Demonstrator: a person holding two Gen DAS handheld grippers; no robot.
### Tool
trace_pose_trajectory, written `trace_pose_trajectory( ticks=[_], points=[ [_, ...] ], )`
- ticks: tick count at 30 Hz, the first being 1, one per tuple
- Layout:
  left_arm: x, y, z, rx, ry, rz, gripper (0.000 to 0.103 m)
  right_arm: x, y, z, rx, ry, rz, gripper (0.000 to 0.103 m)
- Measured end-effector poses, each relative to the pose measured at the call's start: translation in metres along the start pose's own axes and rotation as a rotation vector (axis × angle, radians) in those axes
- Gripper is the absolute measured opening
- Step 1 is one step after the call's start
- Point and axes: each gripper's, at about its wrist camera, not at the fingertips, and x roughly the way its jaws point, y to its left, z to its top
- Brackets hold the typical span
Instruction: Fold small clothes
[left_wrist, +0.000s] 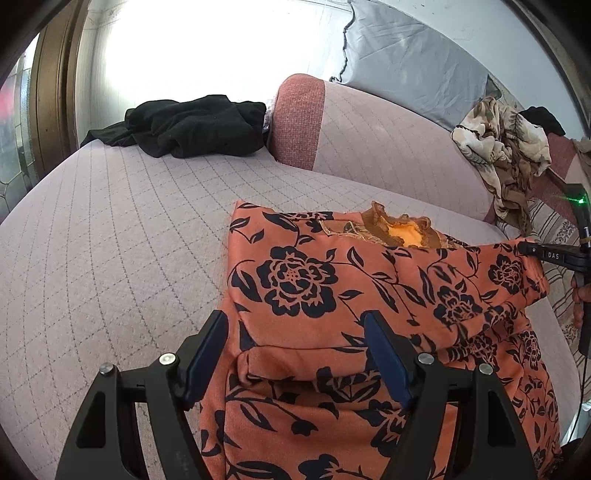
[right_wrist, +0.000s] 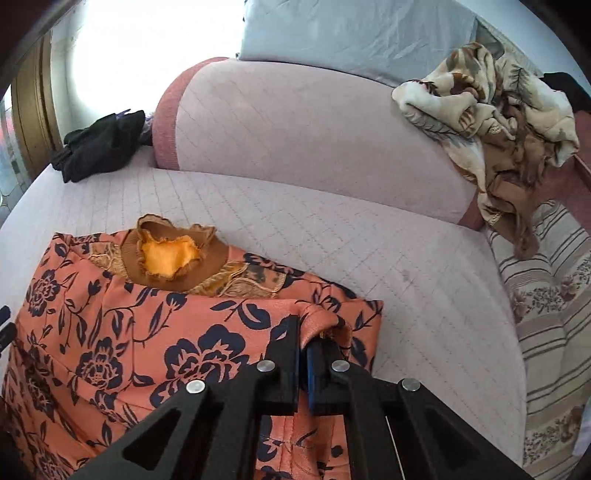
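Note:
An orange garment (left_wrist: 314, 295) with a dark blue flower print and a brown ruffled collar (left_wrist: 402, 229) lies partly folded on the pink sofa seat (left_wrist: 110, 240). My left gripper (left_wrist: 295, 332) is open, its jaws wide apart over the garment's near left part, holding nothing. My right gripper (right_wrist: 308, 339) is shut on a bunched fold at the garment's (right_wrist: 129, 332) right edge and lifts it slightly. The right gripper also shows in the left wrist view (left_wrist: 528, 251), pinching that edge. The collar (right_wrist: 173, 254) faces the sofa back.
A black garment (left_wrist: 192, 125) lies at the seat's far left. A beige patterned cloth (right_wrist: 491, 133) is draped over the sofa backrest (right_wrist: 295, 140). A grey pillow (left_wrist: 406, 62) stands behind. A striped blanket (right_wrist: 550, 295) covers the right end.

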Motion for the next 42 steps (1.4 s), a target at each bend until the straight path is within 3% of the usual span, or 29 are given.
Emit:
trace_pose_trajectory(
  ticks=[2, 4, 6, 10, 12, 14, 15, 18, 20, 23, 24, 26, 28, 29, 30, 31, 33, 35, 36, 37, 38, 40, 41, 42],
  points=[
    [0.01, -0.001, -0.001, 0.017, 0.029, 0.017, 0.077, 0.027, -0.014, -0.009, 0.03, 0.051, -0.028, 0.002],
    [0.024, 0.0, -0.005, 0.017, 0.095, 0.04, 0.077, 0.073, -0.026, -0.032, 0.095, 0.222, 0.053, 0.008],
    [0.03, 0.005, -0.007, -0.006, 0.133, 0.044, 0.077, 0.067, -0.033, -0.038, 0.144, 0.153, 0.08, 0.007],
    [0.027, 0.013, -0.004, -0.056, 0.126, 0.039, 0.077, 0.033, -0.054, -0.025, 0.295, 0.06, 0.102, 0.008],
    [0.029, 0.015, -0.006, -0.052, 0.137, 0.067, 0.077, 0.011, -0.058, -0.017, 0.343, -0.008, 0.159, 0.008],
    [0.03, 0.017, -0.006, -0.064, 0.141, 0.072, 0.077, 0.0, -0.056, -0.014, 0.384, -0.053, 0.271, 0.008],
    [0.03, 0.017, -0.006, -0.068, 0.143, 0.071, 0.077, 0.003, -0.056, -0.015, 0.401, -0.039, 0.325, 0.021],
    [0.031, 0.016, -0.007, -0.06, 0.145, 0.081, 0.077, 0.03, -0.052, -0.026, 0.417, 0.026, 0.23, 0.068],
    [0.031, 0.015, -0.007, -0.057, 0.144, 0.083, 0.077, 0.047, -0.06, -0.035, 0.421, 0.094, 0.097, 0.067],
    [0.031, 0.016, -0.007, -0.058, 0.146, 0.084, 0.077, 0.022, -0.072, -0.034, 0.457, -0.029, 0.028, 0.067],
    [0.032, 0.016, -0.007, -0.055, 0.147, 0.087, 0.077, 0.011, -0.072, -0.031, 0.458, -0.082, 0.056, 0.068],
    [0.033, 0.014, -0.006, -0.048, 0.147, 0.094, 0.077, -0.001, -0.066, -0.024, 0.45, -0.123, 0.222, 0.07],
    [0.035, 0.013, -0.005, -0.046, 0.148, 0.096, 0.077, 0.015, -0.051, -0.023, 0.435, -0.086, 0.402, 0.076],
    [0.036, 0.013, -0.005, -0.048, 0.149, 0.093, 0.077, 0.031, -0.047, -0.028, 0.447, -0.023, 0.451, 0.076],
    [0.036, 0.014, -0.005, -0.051, 0.148, 0.09, 0.078, 0.054, -0.048, -0.037, 0.48, 0.068, 0.426, 0.076],
    [0.036, 0.014, -0.005, -0.05, 0.147, 0.091, 0.078, 0.074, -0.055, -0.047, 0.545, 0.139, 0.411, 0.067],
    [0.035, 0.014, -0.006, -0.049, 0.143, 0.095, 0.078, 0.058, -0.062, -0.051, 0.609, 0.072, 0.433, 0.067],
    [0.034, 0.015, -0.007, -0.049, 0.142, 0.099, 0.078, 0.026, -0.053, -0.044, 0.524, -0.012, 0.456, 0.073],
    [0.034, 0.014, -0.007, -0.048, 0.142, 0.102, 0.078, 0.013, -0.048, -0.044, 0.49, -0.044, 0.46, 0.077],
    [0.033, 0.014, -0.008, -0.046, 0.14, 0.104, 0.079, 0.011, -0.047, -0.045, 0.479, -0.052, 0.451, 0.088],
    [0.033, 0.014, -0.008, -0.046, 0.138, 0.105, 0.079, 0.018, -0.047, -0.049, 0.485, -0.023, 0.425, 0.092],
    [0.032, 0.016, -0.01, -0.052, 0.137, 0.101, 0.08, 0.054, -0.056, -0.066, 0.523, 0.129, 0.311, 0.091],
    [0.031, 0.017, -0.01, -0.056, 0.138, 0.1, 0.08, 0.056, -0.058, -0.07, 0.536, 0.145, 0.308, 0.09],
    [0.031, 0.017, -0.01, -0.059, 0.137, 0.098, 0.081, 0.044, -0.058, -0.069, 0.525, 0.1, 0.316, 0.091]
  ],
)
